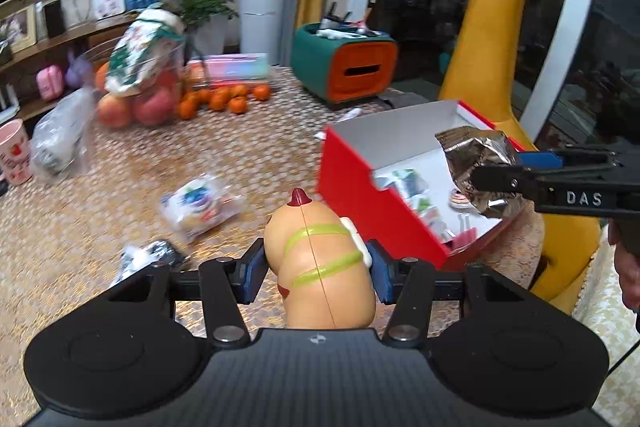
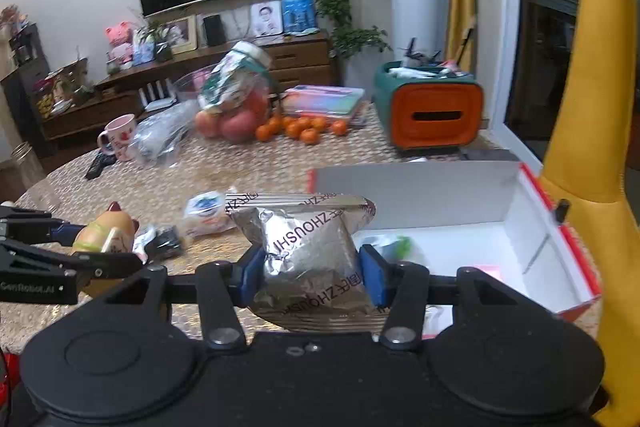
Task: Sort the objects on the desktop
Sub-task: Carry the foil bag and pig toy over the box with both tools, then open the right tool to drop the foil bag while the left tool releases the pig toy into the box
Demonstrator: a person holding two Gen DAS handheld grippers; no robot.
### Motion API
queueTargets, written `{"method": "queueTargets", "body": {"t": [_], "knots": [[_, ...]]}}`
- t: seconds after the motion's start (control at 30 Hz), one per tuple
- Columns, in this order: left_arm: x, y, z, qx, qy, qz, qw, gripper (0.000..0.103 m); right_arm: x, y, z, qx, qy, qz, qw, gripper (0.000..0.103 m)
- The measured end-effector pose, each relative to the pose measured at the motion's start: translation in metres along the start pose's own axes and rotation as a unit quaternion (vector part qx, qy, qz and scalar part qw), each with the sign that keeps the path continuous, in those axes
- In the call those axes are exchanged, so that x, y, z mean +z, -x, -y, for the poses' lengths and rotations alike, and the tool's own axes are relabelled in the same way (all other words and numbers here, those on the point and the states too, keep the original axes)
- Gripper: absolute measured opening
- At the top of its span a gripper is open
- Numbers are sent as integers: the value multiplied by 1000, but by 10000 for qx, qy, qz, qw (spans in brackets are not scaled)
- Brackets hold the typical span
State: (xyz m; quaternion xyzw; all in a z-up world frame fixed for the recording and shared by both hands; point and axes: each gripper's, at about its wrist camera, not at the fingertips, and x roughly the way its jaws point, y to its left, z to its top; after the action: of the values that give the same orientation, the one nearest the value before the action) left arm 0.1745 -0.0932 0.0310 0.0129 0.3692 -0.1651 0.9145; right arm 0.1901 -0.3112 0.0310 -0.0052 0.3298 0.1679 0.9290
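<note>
My left gripper [image 1: 318, 269] is shut on a peach-coloured toy figure [image 1: 320, 259] with green bands, held above the table just left of the red box [image 1: 352, 195]. It also shows in the right wrist view [image 2: 104, 233]. My right gripper [image 2: 310, 269] is shut on a silver foil packet [image 2: 312, 251] and holds it over the near left part of the open box [image 2: 560, 227]. In the left wrist view the packet [image 1: 476, 163] hangs over the box's white inside, which holds several small items.
A clear snack packet [image 1: 200, 205] and a small black-and-white packet [image 1: 148, 255] lie on the patterned table [image 1: 120, 163]. Farther back are apples and oranges [image 1: 224, 99], a plastic bag [image 1: 60, 139], a pink mug [image 1: 14, 157] and a green-orange organiser [image 1: 348, 67].
</note>
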Motion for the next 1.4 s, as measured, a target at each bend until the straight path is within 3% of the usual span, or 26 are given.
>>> {"method": "queueTargets", "body": {"t": [0.7,1.13,1.4], "knots": [[51,-82,96,-482,-700,-196,9962,52,0,-26,102,-654,-498,-122,9965,50],[73,-156,121,-712,-868,-680,9913,52,-2,-67,137,-839,-596,-446,9937,50],[78,-190,128,-645,-943,-951,9889,52,3,-101,151,-900,-560,-752,9915,50]]}}
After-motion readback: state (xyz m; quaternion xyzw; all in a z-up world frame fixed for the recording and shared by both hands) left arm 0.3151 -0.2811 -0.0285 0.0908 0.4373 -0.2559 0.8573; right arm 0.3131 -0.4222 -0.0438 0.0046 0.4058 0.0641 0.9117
